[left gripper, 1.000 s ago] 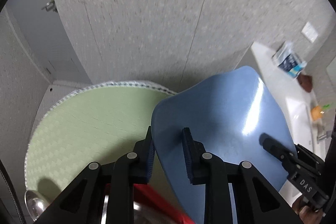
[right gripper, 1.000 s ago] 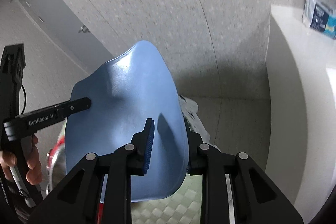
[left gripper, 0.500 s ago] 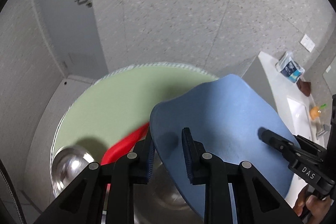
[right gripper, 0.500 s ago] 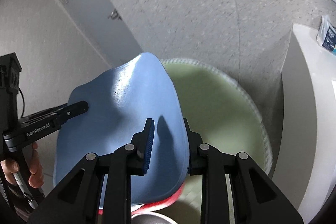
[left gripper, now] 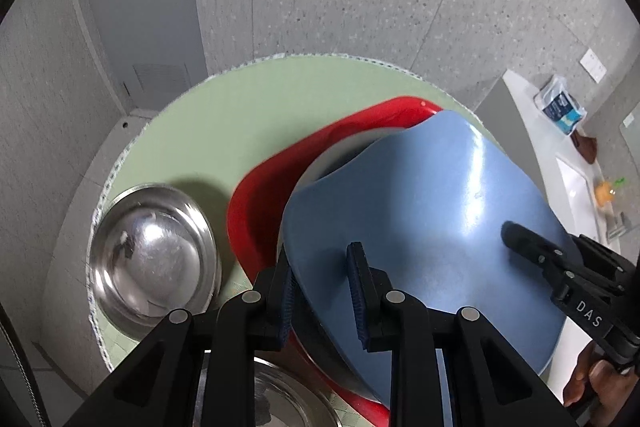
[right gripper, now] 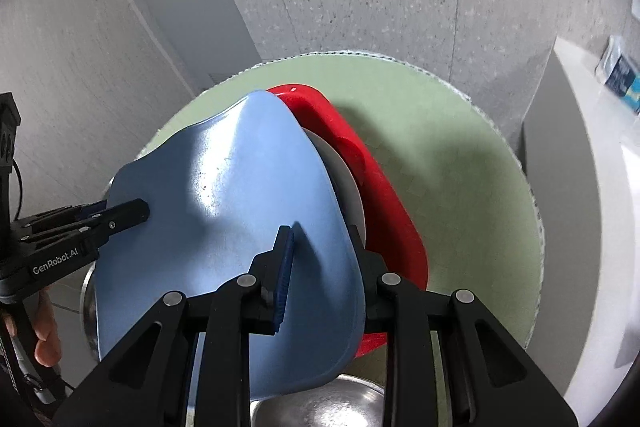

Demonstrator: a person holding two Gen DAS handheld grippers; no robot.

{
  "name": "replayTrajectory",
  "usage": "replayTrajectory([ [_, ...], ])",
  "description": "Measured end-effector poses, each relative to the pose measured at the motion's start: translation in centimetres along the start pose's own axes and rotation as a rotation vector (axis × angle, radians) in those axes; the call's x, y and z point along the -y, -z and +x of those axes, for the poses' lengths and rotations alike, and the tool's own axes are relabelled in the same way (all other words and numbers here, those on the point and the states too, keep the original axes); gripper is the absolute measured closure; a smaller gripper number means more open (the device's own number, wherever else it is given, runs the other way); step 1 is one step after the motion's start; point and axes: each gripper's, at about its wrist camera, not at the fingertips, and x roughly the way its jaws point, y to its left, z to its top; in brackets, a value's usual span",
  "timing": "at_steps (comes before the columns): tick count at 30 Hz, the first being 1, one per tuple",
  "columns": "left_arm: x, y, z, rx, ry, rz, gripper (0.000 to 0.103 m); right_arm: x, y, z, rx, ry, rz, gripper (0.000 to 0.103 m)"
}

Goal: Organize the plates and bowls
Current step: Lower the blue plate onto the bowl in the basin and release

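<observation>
- Speckled grey walls and a grey door (left gripper: 136, 7) with a lever handle fill the upper part of both views; a white counter (left gripper: 560, 163) runs down the right edge.
- A round pale green table (left gripper: 224, 131) sits mid-frame.
- The left gripper (left gripper: 320, 291), at the bottom centre of the left wrist view, is nearly closed, its pads clamped on the near left edge of the blue plate (left gripper: 432, 211).
- The right gripper (right gripper: 324, 267) is likewise pinched on the plate's opposite edge (right gripper: 240, 195), at the bottom centre of its own view.
- The blue plate is held tilted above a red tray (left gripper: 272, 187); a grey dish shows between them.
- A steel bowl (left gripper: 152, 251) rests on the table at lower left in the left wrist view, just beside the tray.
- Another steel bowl (right gripper: 320, 403) shows at the bottom edge.
</observation>
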Motion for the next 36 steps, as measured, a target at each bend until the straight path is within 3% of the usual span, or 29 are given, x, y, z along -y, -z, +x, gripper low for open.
replayTrajectory([
  [11, -0.5, 0.3, 0.5, 0.038, 0.008, 0.016, 0.079, -2.7, 1.4, 0.1, 0.031, 0.125, -0.082, 0.064],
  [14, -0.4, 0.7, 0.4, 0.044, 0.020, 0.013, 0.066, -3.0, 1.7, 0.1, 0.036, 0.141, -0.082, 0.050],
  [16, -0.5, 1.0, 0.4, 0.048, 0.014, 0.013, 0.053, -3.1, 1.8, 0.0, 0.038, 0.144, -0.080, 0.049],
  [18, -0.6, 1.2, 0.2, 0.054, 0.024, 0.016, 0.051, -3.2, 2.0, -0.1, 0.040, 0.148, -0.075, 0.047],
  [20, -0.8, 1.4, -0.1, 0.062, 0.035, 0.014, 0.043, -3.3, 2.2, -0.4, 0.046, 0.143, -0.062, 0.046],
  [21, -1.0, 1.5, -0.4, 0.072, 0.031, 0.013, 0.034, -3.4, 2.3, -0.6, 0.051, 0.145, -0.058, 0.046],
  [22, -1.2, 1.7, -0.9, 0.091, 0.020, 0.012, 0.031, -3.5, 2.3, -1.0, 0.062, 0.149, -0.053, 0.045],
  [31, -5.5, 3.2, -5.4, 0.193, -0.002, -0.053, 0.018, -6.1, 2.1, -5.7, 0.171, 0.120, -0.032, 0.039],
  [36, -9.6, 4.4, -7.2, 0.218, -0.043, -0.132, 0.018, -10.2, 1.0, -5.9, 0.174, 0.032, -0.085, 0.038],
])
